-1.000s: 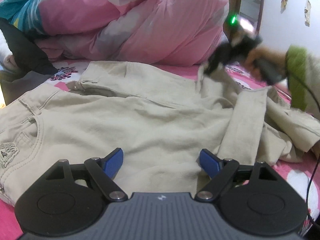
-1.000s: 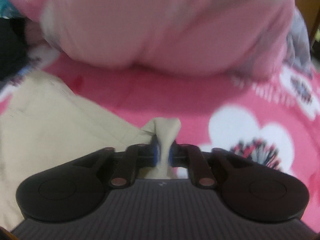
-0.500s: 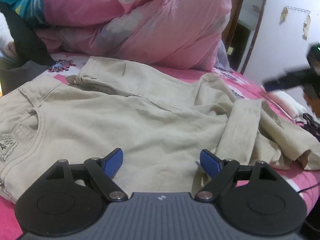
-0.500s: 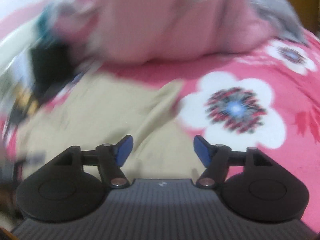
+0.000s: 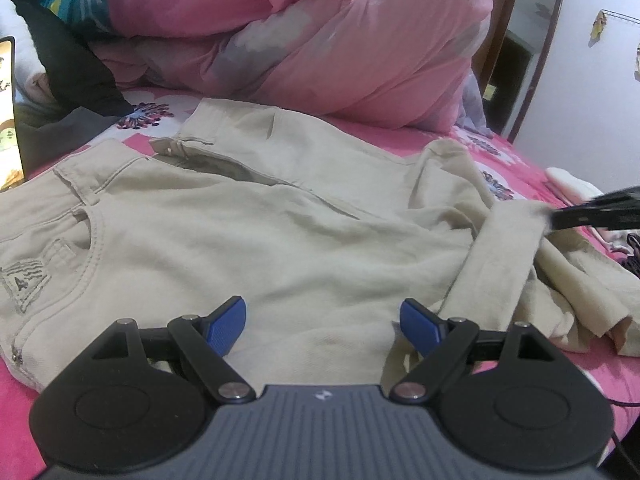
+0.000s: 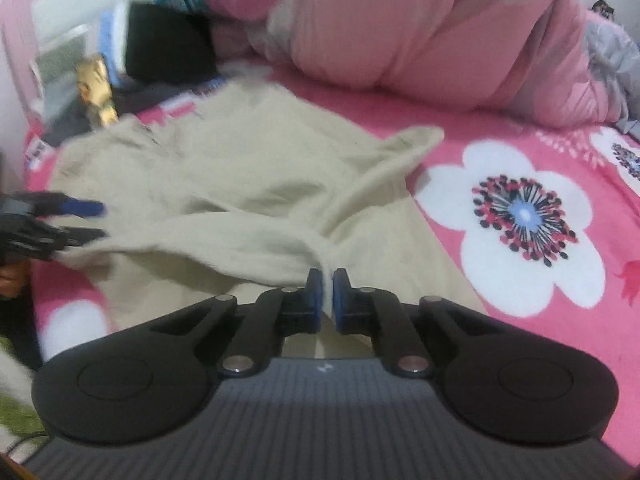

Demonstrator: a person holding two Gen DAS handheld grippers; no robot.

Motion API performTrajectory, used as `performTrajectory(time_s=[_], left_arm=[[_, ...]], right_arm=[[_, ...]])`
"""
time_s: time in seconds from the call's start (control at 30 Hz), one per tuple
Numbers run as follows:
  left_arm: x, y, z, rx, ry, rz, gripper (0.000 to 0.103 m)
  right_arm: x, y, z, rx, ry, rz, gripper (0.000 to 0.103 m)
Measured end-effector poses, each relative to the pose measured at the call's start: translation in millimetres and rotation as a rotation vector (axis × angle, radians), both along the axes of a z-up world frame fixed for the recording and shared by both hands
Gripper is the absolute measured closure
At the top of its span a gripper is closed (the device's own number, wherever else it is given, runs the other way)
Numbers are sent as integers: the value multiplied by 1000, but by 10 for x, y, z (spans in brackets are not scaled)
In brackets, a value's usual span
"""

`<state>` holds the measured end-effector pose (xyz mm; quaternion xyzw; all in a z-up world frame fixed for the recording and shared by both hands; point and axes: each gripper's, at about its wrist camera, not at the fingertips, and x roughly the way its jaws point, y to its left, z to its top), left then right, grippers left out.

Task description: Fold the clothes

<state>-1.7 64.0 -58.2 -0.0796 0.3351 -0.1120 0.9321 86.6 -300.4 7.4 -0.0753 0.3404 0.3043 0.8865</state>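
Since a second ago the right gripper (image 6: 327,289) has let go of one trouser fold, swung across, and now pinches another. One pair of beige trousers (image 5: 248,240) lies spread on the pink floral bedsheet (image 6: 520,152), beside one pink quilt (image 5: 320,40). The left gripper (image 5: 322,322) hovers spread wide over the trousers, gripping nothing.

I'm in a home bedroom: a bed with a pink flowered sheet (image 6: 520,128), a bunched pink quilt (image 5: 320,40) heaped on it, and a doorway (image 5: 520,52) beyond the quilt.
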Motion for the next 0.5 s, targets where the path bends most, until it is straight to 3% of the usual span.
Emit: performTrajectory(time_s=[0.13, 0.23, 0.33, 0.5], left_arm=[[-31, 52, 22, -12, 5, 10, 18], [-58, 122, 34, -25, 10, 27, 18], [-92, 170, 44, -27, 9, 40, 18], [-105, 196, 48, -22, 9, 55, 18]], right_arm=[[-605, -140, 159, 65, -34, 20, 99], [-1019, -130, 119, 68, -10, 42, 99], [-1374, -90, -128, 72, 76, 39, 99], [-1560, -99, -696, 44, 188, -67, 99]])
